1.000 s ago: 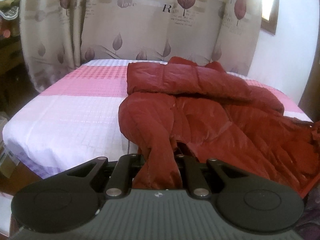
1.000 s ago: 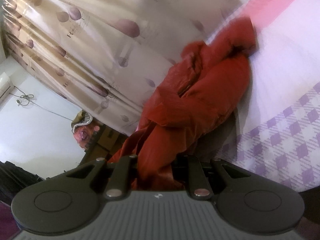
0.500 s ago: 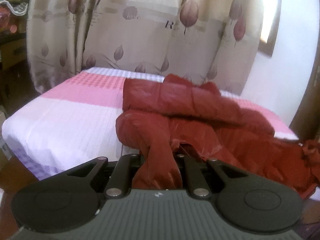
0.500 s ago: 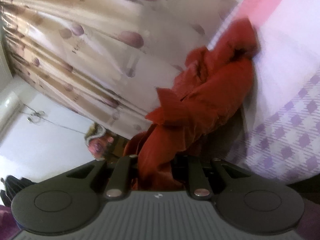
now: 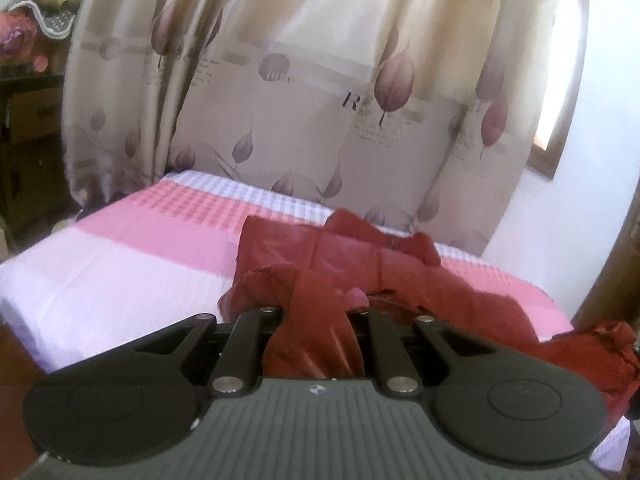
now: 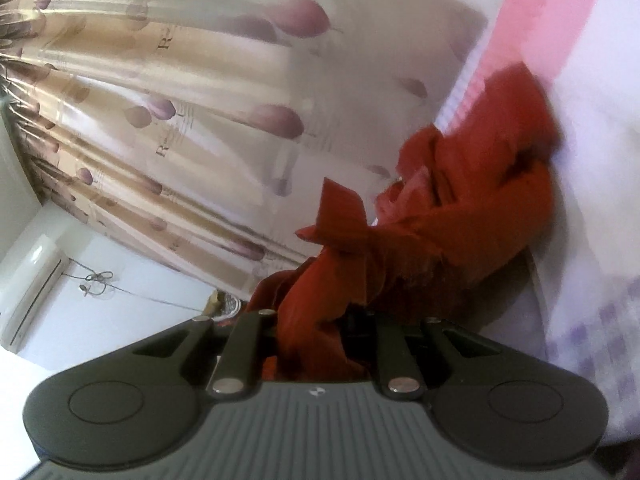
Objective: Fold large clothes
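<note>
A large red padded jacket (image 5: 348,260) lies bunched on the right half of a bed (image 5: 120,264) with a pink, white and lilac checked cover. My left gripper (image 5: 316,316) is shut on a fold of the jacket, which drapes between the fingers and hides the tips. In the right wrist view, tilted sideways, the same jacket (image 6: 472,200) stretches from the bed (image 6: 600,140) to my right gripper (image 6: 316,320), which is shut on another bunch of its fabric. Both held parts are lifted off the bed.
A beige curtain (image 5: 320,80) with leaf prints hangs behind the bed. A dark shelf with clutter (image 5: 28,92) stands at the left. A white wall and window frame (image 5: 552,128) are at the right. An air conditioner (image 6: 32,280) shows in the right wrist view.
Both grippers have pulled back and risen with the jacket still held. The bed and jacket look farther and lower in the left view, and more curtain shows.
</note>
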`<state>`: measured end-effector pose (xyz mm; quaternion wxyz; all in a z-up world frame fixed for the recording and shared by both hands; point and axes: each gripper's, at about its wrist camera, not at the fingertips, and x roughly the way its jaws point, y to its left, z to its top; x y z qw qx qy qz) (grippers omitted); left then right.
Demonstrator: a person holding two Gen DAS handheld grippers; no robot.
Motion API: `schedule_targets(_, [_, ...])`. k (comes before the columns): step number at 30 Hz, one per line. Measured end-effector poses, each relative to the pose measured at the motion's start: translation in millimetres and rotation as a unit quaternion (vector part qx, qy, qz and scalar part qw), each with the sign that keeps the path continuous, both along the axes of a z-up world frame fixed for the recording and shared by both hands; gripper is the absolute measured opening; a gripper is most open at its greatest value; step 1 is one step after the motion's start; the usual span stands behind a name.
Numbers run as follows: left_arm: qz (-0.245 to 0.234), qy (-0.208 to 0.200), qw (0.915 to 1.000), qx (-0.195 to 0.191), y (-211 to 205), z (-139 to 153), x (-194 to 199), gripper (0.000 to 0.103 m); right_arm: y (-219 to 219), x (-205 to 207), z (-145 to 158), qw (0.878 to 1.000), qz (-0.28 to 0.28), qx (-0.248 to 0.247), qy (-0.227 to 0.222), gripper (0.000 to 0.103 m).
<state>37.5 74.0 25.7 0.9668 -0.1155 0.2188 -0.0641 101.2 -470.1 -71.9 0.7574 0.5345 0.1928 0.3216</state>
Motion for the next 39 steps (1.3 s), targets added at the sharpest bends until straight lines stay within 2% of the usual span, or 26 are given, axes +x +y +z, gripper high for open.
schedule_targets(6, [0.016,-0.006,0.9997,-0.019,-8.9,8.5,30.2,0.016,-6.8,37.9,6.0,0.999,-0.019,0.000,0.031,0.017])
schedule_targets(15, [0.028,-0.015,0.9993,-0.018,-21.9,13.2,89.3,0.021,-7.0,99.0,12.2,0.997,-0.034,0.006,0.071,0.019])
schedule_targets(20, [0.031,-0.016,0.9994,-0.004,-31.3,8.2,123.2,0.026,-7.0,134.5,7.2,0.994,-0.046,0.012,0.095,0.021])
schedule_targets(25, [0.036,-0.002,0.9992,-0.019,-32.6,-0.7,150.8,0.030,-4.1,164.4,-9.4,0.990,-0.055,0.031,0.123,0.024])
schedule_targets(27, [0.038,0.000,0.9988,-0.032,-30.0,-3.0,157.5,0.033,-3.0,173.9,-15.8,0.989,-0.052,0.046,0.131,0.027])
schedule_targets(29, [0.037,-0.006,0.9979,-0.052,-27.1,-4.2,161.8,0.044,-4.0,181.6,-23.3,0.986,-0.054,0.065,0.144,0.031])
schedule_targets(30, [0.037,-0.008,0.9972,-0.064,-25.1,-5.1,163.6,0.048,-4.7,185.4,-28.1,0.984,-0.051,0.082,0.147,0.039])
schedule_targets(32, [0.040,-0.013,0.9954,-0.087,-22.7,-7.2,167.2,0.066,-9.1,190.2,-37.3,0.980,-0.050,0.128,0.143,0.063])
schedule_targets(33, [0.046,-0.018,0.9946,-0.091,-22.5,-8.0,167.0,0.068,-12.5,190.1,-42.0,0.976,-0.059,0.160,0.139,0.080])
schedule_targets(34, [0.056,-0.025,0.9943,-0.087,-24.0,-7.4,166.9,0.074,-15.7,189.0,-46.1,0.969,-0.068,0.199,0.132,0.091])
schedule_targets(35, [0.068,-0.038,0.9942,-0.074,-26.1,-5.6,164.6,0.084,-17.3,188.8,-47.5,0.965,-0.068,0.219,0.125,0.094])
schedule_targets(36, [0.082,-0.059,0.9934,-0.055,-29.1,-3.2,160.3,0.090,-18.6,188.1,-47.0,0.964,-0.065,0.227,0.118,0.095])
schedule_targets(37, [0.100,-0.088,0.9907,-0.028,-33.1,0.0,153.5,0.096,-19.8,185.4,-42.0,0.969,-0.065,0.213,0.109,0.095])
schedule_targets(39, [0.127,-0.145,0.9810,0.023,-41.2,7.4,139.8,0.100,-19.4,177.9,-24.3,0.984,-0.067,0.149,0.072,0.095])
